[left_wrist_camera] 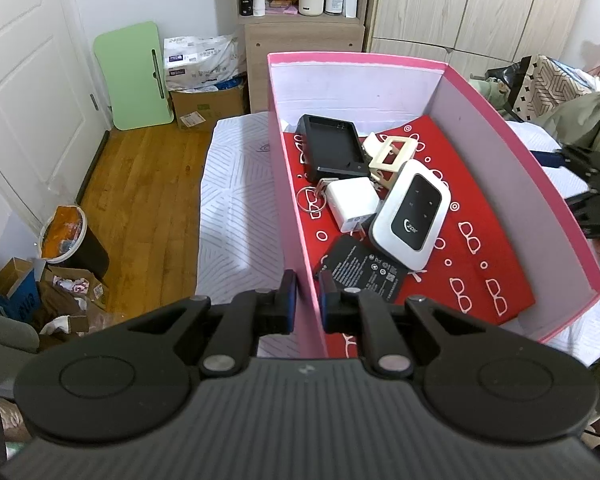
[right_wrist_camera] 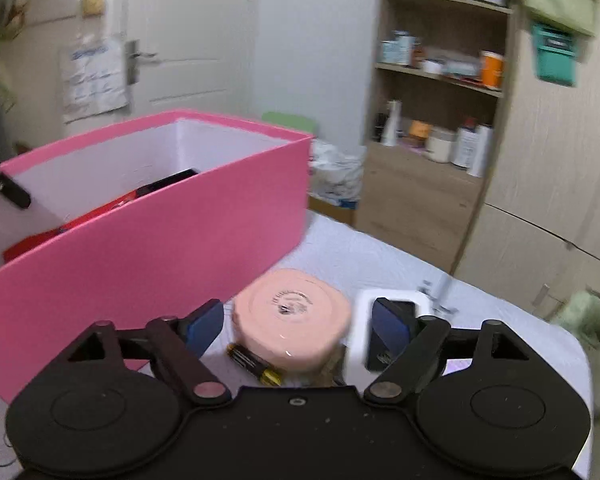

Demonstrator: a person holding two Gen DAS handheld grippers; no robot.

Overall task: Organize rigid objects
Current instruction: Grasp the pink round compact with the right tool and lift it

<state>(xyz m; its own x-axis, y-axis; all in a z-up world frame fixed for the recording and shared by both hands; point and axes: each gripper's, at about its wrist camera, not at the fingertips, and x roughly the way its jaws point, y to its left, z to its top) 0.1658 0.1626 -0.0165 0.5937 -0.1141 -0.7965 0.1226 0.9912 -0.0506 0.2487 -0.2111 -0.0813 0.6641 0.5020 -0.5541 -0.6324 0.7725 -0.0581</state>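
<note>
A pink box (left_wrist_camera: 288, 184) stands on the white table; it also shows in the right wrist view (right_wrist_camera: 148, 232). My left gripper (left_wrist_camera: 307, 300) is shut on its left wall. Inside lie a white pocket router (left_wrist_camera: 412, 216), a white charger (left_wrist_camera: 352, 202), a black tray (left_wrist_camera: 332, 148), a beige clip (left_wrist_camera: 392, 154), a key ring (left_wrist_camera: 310, 200) and a black battery pack (left_wrist_camera: 360, 272). My right gripper (right_wrist_camera: 298, 326) is open above a round peach case (right_wrist_camera: 292, 316). A battery (right_wrist_camera: 254, 364) and a white device (right_wrist_camera: 380, 332) lie beside the case.
The table edge falls to a wood floor (left_wrist_camera: 140, 200) on the left, with a bin (left_wrist_camera: 72, 244) and cardboard boxes. A shelf unit (right_wrist_camera: 432, 152) and wardrobe (right_wrist_camera: 552, 200) stand behind the table. The right gripper also shows at the left view's right edge (left_wrist_camera: 596, 196).
</note>
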